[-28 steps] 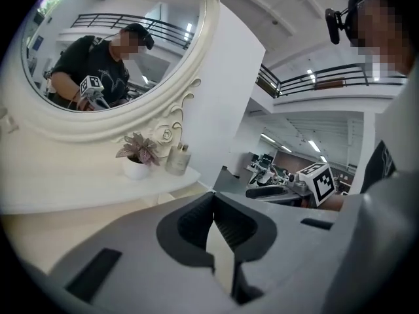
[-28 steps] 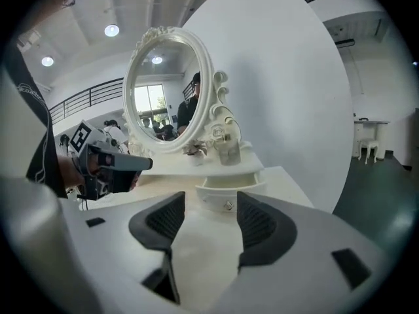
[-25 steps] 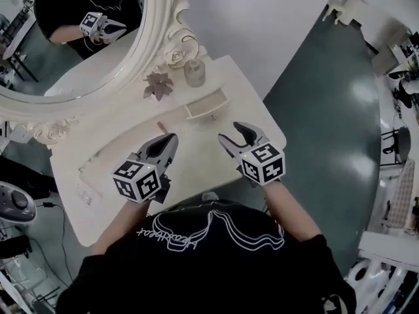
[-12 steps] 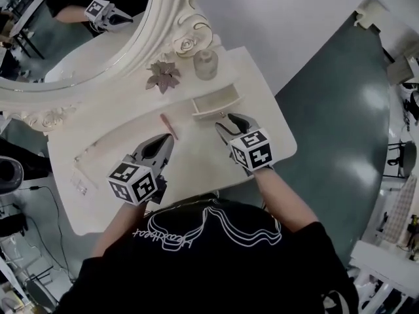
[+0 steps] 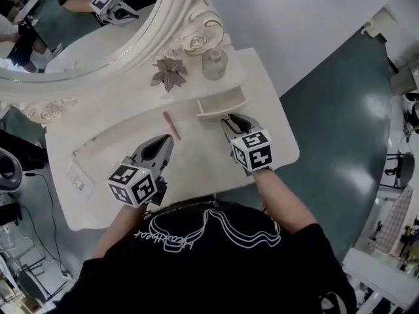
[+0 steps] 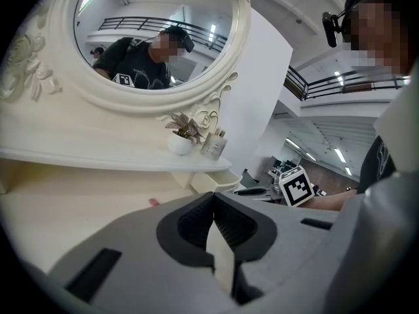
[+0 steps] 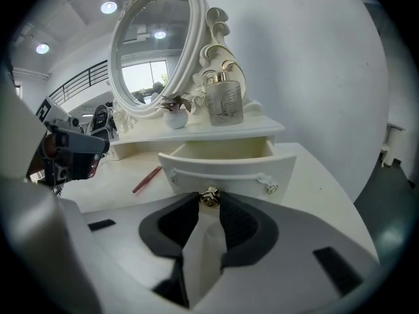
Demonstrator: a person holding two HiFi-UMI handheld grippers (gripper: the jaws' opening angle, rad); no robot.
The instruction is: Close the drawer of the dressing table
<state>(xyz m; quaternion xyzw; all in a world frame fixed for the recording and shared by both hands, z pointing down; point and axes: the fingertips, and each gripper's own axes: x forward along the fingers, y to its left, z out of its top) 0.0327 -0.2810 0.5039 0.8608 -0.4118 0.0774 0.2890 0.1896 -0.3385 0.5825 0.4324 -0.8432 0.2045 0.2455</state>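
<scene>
The knob [image 7: 209, 195] of the open drawer [image 7: 226, 165] is gripped by the right gripper [image 7: 209, 208], whose jaws have just been closing; the left gripper [image 6: 213, 203] is clamped together, empty

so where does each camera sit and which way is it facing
Head view: on the person's head, steeply down at the cream dressing table; shows left gripper, right gripper, forearms.
Left gripper view: on the left gripper, along its shut jaws toward the oval white-framed mirror, the person reflected there.
Right gripper view: on the right gripper, facing the open cream drawer; its jaws have just been closing on the gold knob.
Shared: all three show the drawer.
</scene>
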